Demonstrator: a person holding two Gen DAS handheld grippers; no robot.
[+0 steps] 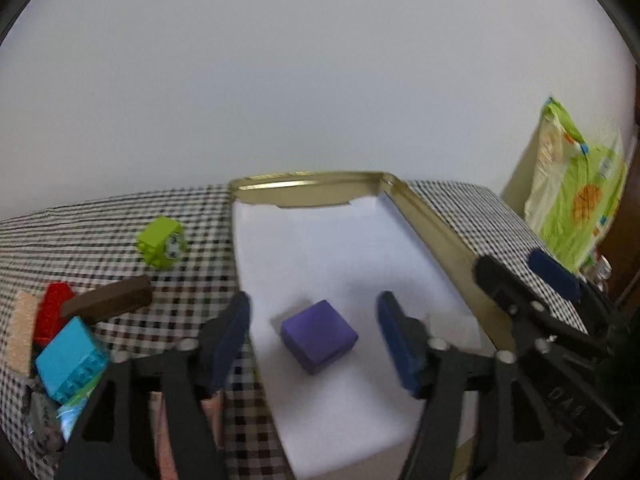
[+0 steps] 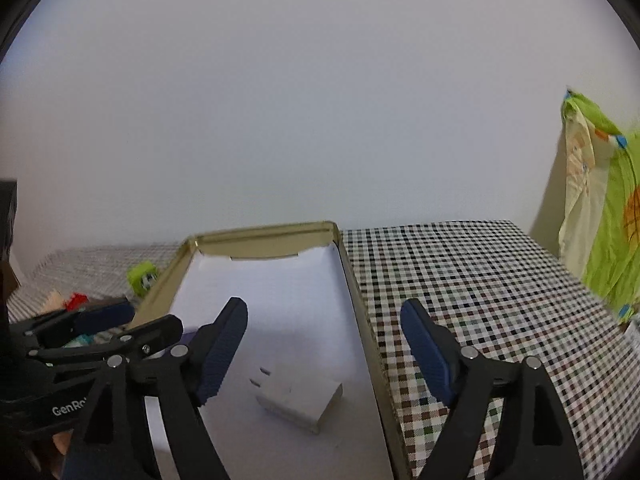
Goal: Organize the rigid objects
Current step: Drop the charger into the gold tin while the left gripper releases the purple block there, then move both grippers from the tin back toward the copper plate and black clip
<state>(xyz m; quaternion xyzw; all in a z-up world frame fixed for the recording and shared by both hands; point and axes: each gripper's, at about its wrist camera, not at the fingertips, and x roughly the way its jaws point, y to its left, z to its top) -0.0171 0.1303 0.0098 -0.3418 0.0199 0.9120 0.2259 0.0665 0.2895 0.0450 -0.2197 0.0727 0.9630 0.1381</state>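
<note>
Two sets of fingers stand spread, grasping nothing. The left gripper [image 1: 314,336] straddles a purple block [image 1: 319,336] lying free on the white liner of the gold tin [image 1: 436,240], pads clear of it on both sides, so the block looks set down where it belongs. The right gripper [image 2: 324,352] hangs over a white block [image 2: 300,398] resting in the tin near its right wall. Left of the tin, on the checked tabletop [image 1: 100,232], a green brick [image 1: 162,242], a brown bar [image 1: 108,304], a red brick [image 1: 52,312] and a blue brick [image 1: 70,360] wait. The tin's rim lies between them and the liner.
</note>
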